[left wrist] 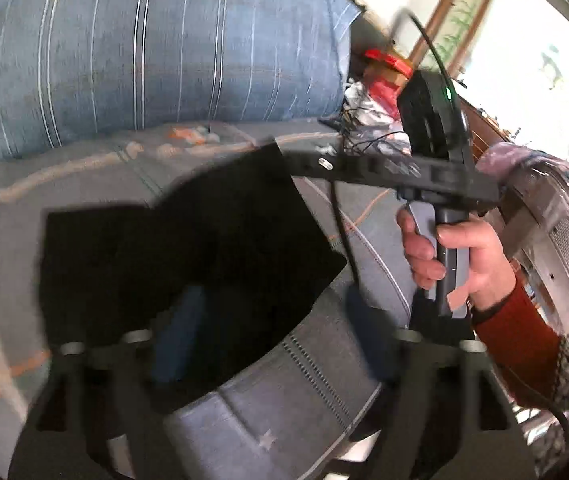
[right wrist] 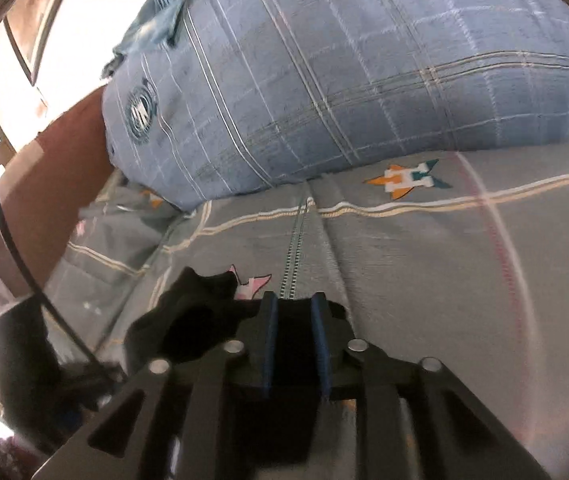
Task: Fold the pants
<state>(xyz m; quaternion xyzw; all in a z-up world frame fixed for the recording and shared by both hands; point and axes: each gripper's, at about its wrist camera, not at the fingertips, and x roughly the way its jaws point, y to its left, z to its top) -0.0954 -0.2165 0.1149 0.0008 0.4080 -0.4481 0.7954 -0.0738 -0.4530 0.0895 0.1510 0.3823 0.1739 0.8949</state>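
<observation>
The black pants (left wrist: 204, 240) hang and spread over the grey patterned bed cover (left wrist: 84, 168). In the left wrist view my left gripper (left wrist: 272, 320) stands wide open, its blue pads (left wrist: 180, 336) far apart, with the left pad over the cloth's lower edge. The right gripper (left wrist: 284, 152), held by a hand, pinches the pants' upper right corner. In the right wrist view my right gripper (right wrist: 294, 320) is shut on a fold of the black pants (right wrist: 188, 316), which bunches to its left above the bed cover (right wrist: 424, 264).
A large blue plaid pillow (left wrist: 144, 48) (right wrist: 324, 80) lies at the head of the bed. Red items and cables (left wrist: 380, 80) sit beside it. A brown bed frame (right wrist: 44, 200) runs along the left. A grey appliance (left wrist: 556, 256) stands to the right.
</observation>
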